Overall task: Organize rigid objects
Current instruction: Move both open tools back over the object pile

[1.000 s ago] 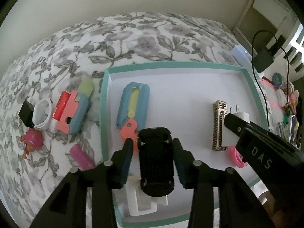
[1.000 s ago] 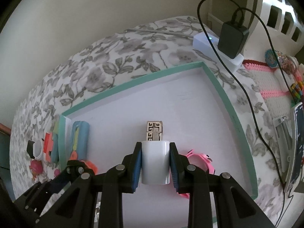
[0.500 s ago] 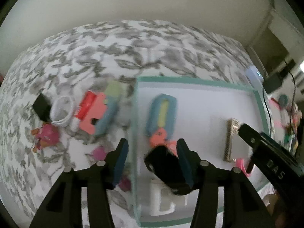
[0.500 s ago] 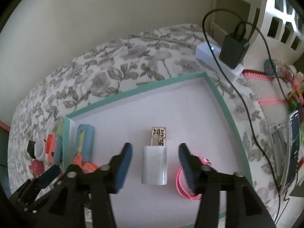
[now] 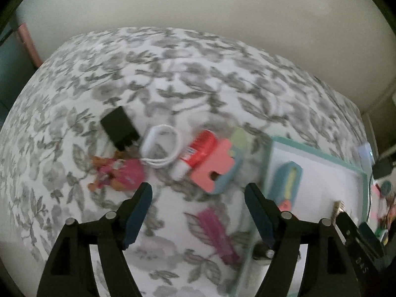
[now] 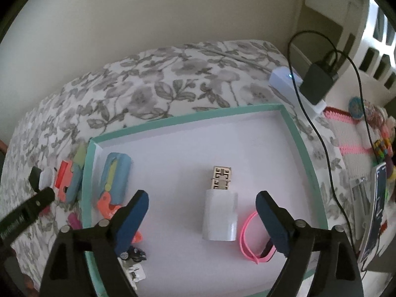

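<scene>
While both tools hang above the bed with jaws spread wide and nothing held, the left gripper (image 5: 198, 198) hovers over the floral bedspread (image 5: 173, 74) outside the tray, and the right gripper (image 6: 201, 205) hovers over the tray's white floor.

Tray (image 6: 188, 117): shallow, rectangular, teal rim, smooth white inside, lying on the bedspread.

In the tray: white charger block (image 6: 219, 214), smooth and rounded, lying flat between the right gripper's blue pads (image 6: 132, 216); gold fret-patterned block (image 6: 221, 177), touching the charger's far end; pink band (image 6: 252, 238), a thin loop just beside the charger; blue-and-yellow folding toy (image 6: 115, 173) with an orange end, near the left wall.

Outside the tray, on the bedspread: black cube adapter (image 5: 118, 128); white coiled cable (image 5: 162, 149); red-and-white tube (image 5: 195, 152); coral-and-blue toy (image 5: 219, 165); pink doll figure (image 5: 118, 173); magenta piece (image 5: 217, 232), blurred.

Surface: quilted fabric, grey leaf print on white. Room: plain cream wall behind; black plug (image 6: 318, 83) with cord on a white device at the bed's right edge.
</scene>
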A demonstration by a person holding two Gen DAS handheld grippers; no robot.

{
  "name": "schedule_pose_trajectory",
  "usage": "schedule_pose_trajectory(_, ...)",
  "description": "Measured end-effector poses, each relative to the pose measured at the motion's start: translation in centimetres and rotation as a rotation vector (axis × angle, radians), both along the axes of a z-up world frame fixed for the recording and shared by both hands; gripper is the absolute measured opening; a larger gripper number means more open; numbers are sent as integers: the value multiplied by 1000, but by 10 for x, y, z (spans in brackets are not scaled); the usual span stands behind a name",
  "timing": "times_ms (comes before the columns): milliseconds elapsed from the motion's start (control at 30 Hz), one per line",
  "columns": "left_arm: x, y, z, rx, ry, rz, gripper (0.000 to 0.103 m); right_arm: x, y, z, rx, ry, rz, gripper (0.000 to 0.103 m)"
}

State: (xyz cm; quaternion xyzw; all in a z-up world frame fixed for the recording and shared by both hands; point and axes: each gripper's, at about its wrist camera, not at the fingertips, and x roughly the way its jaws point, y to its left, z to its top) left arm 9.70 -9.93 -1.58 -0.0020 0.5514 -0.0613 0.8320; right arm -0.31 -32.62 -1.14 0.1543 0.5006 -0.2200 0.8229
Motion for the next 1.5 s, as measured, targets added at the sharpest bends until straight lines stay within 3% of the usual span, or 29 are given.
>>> schedule_pose_trajectory(67, 4, 12, 0, 2, -3, 35, 84, 2, 5, 0, -8, 0, 11, 91)
schedule_pose_trajectory(233, 14, 43, 1, 18, -14, 115, 85, 9, 21, 0, -32, 6, 48, 100)
schedule_pose_trajectory(367, 20, 71, 2, 63, -39, 170, 97, 16, 40, 4, -23, -20, 86, 101)
schedule_pose_trajectory(600, 27, 118, 11, 87, -83, 261, 98, 33, 84, 9, 11, -88, 185, 103)
schedule_pose_trajectory(1133, 36, 165, 8, 9, -93, 326, 98, 64, 152, 1, 69, -123, 367, 103)
schedule_pose_trajectory(1500, 49, 180, -16, -36, 2, 313, 98, 86, 165, -15, 119, -102, 404, 102)
